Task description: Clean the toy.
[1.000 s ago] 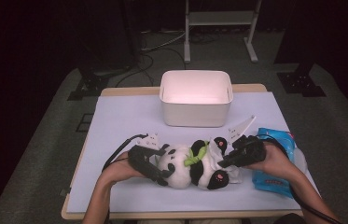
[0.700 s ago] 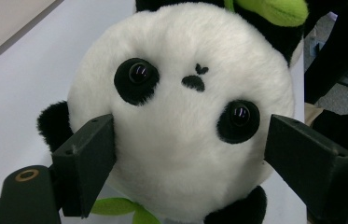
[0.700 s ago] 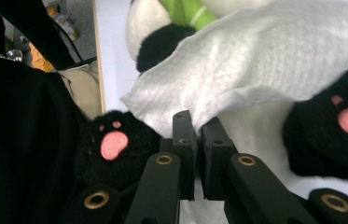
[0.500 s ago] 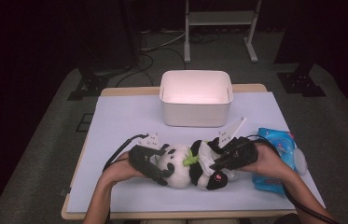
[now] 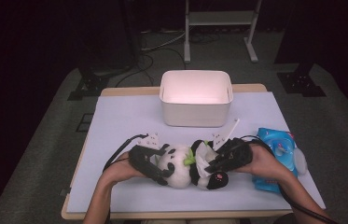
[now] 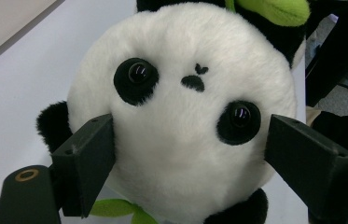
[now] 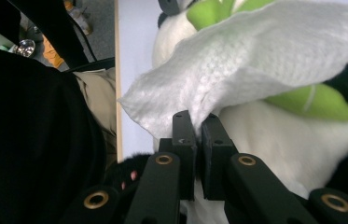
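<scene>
The right gripper (image 5: 211,164) is now lying closer in over the panda (image 5: 185,164) than a second ago, clamping a white wipe (image 7: 251,60) against its body. The left gripper (image 6: 188,154) is pressing the panda's head from both sides. The panda is lying near the bench's (image 5: 125,116) front edge, with open room toward the bin (image 5: 196,98).

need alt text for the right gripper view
The right claw, its jaws shut, pinches the edge of a white wipe draped over a plush panda with green leaf trim. A strip of white table shows beyond it.
</scene>
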`<state>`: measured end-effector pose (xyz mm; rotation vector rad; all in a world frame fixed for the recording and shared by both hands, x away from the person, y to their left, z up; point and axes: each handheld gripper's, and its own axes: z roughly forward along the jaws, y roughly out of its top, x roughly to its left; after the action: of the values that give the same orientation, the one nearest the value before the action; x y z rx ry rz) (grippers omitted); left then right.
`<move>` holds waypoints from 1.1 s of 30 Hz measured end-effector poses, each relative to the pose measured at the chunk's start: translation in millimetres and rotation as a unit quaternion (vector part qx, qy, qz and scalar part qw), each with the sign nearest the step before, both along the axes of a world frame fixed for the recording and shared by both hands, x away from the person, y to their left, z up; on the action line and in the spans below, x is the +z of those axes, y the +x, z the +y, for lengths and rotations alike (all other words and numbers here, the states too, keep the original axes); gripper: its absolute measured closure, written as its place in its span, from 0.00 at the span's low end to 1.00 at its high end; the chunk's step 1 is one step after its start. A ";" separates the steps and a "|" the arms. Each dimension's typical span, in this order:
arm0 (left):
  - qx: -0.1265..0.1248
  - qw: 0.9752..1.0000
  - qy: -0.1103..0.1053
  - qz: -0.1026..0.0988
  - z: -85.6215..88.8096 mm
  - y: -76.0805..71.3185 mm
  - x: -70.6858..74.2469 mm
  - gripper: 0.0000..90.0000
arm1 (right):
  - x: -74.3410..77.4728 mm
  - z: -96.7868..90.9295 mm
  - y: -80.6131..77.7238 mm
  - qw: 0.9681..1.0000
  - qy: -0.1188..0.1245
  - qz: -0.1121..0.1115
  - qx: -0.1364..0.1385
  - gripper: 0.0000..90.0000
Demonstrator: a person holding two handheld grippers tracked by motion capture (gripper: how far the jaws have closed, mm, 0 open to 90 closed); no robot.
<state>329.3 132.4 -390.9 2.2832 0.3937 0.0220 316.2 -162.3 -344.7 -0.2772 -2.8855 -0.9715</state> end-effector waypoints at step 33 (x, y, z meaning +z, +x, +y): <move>0.006 1.000 0.002 0.000 -0.7 -2.5 -0.8 0.18 | 0.0 -11.8 -1.2 1.000 -0.014 -0.008 -0.012 0.95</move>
<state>326.8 131.7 -391.7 2.2848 0.4084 0.0289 315.1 -174.1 -344.7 -0.3092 -2.9200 -0.9412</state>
